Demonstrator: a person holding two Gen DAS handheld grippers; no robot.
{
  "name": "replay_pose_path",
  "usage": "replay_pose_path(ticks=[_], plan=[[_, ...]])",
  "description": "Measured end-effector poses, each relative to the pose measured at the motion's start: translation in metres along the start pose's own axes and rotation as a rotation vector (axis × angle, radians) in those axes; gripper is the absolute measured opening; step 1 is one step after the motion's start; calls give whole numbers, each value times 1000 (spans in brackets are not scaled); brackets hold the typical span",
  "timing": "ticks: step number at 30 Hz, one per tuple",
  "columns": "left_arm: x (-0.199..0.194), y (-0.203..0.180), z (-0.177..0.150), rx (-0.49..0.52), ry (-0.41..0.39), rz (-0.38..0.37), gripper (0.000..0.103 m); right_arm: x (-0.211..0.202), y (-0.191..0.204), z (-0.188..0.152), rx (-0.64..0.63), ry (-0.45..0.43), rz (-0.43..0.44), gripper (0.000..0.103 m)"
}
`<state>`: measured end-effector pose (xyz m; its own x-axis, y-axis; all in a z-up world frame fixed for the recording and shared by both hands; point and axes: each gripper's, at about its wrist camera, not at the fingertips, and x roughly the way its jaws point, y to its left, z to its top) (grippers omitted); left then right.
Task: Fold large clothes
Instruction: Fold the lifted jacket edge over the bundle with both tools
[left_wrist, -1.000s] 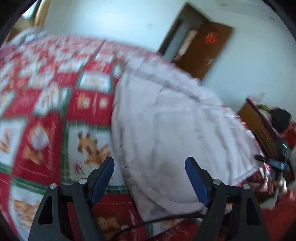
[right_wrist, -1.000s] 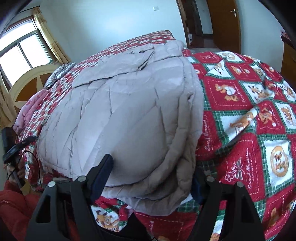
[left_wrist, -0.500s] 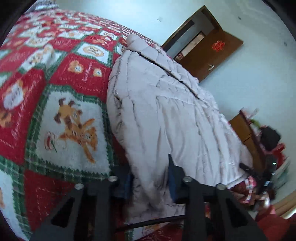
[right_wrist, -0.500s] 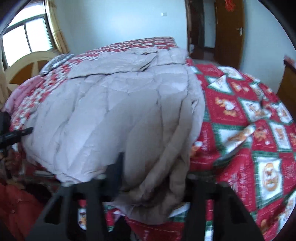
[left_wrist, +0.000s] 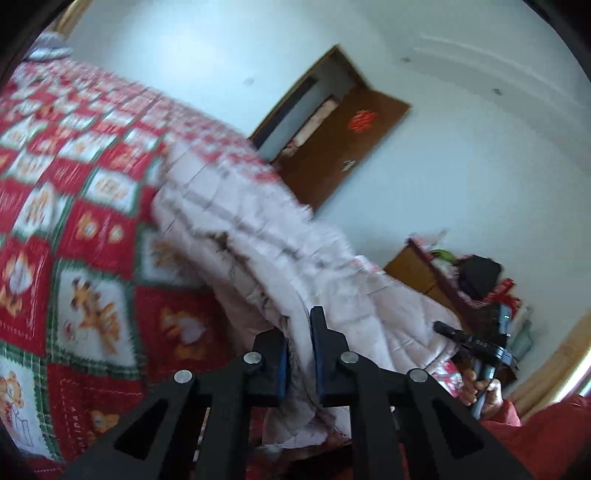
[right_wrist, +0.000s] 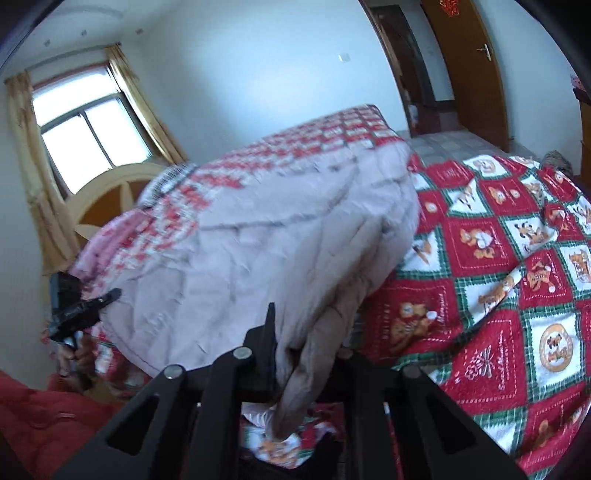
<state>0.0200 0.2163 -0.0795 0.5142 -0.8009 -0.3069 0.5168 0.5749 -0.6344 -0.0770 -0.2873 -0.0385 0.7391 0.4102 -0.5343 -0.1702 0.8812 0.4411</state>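
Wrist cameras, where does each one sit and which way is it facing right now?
Left wrist: on the left gripper, looking along its jaws, shut on the padded coat, toward an open door; the person's right hand shows.
Right wrist: on the right gripper, jaws shut on the coat's hem, facing the window; the left hand shows.
Shared: coat, patterned bedspread.

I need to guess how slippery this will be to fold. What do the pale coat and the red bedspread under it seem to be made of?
Pale coat: likely a padded, down-style garment with a thin, matte woven shell, judging by its stitched quilting lines and puffy folds. Red bedspread: looks like a soft printed fabric with a flat cartoon patchwork pattern; the exact fibre cannot be told.
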Motion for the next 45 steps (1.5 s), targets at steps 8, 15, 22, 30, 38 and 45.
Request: replay_pose_path(ticks=[8,15,22,30,38,45], plan=[[-23,-23,63,-86,-84,54,10,-55,-2,45,109,-187,128,15],[34,-3,163,-160,-78,251,11,7,-34,151,240,-232,146,15],[153,72,230,-263,-37,444,13,134,-76,239,281,-183,-51,15],[257,170,224,-352,124,690,19,269,-146,233,311,-118,-329,30],[259,195,181,-314,-27,595,20,287,-172,207,346,-170,-305,35],[229,194,210,-404,43,486,29,290,-177,218,378,-105,-204,50]])
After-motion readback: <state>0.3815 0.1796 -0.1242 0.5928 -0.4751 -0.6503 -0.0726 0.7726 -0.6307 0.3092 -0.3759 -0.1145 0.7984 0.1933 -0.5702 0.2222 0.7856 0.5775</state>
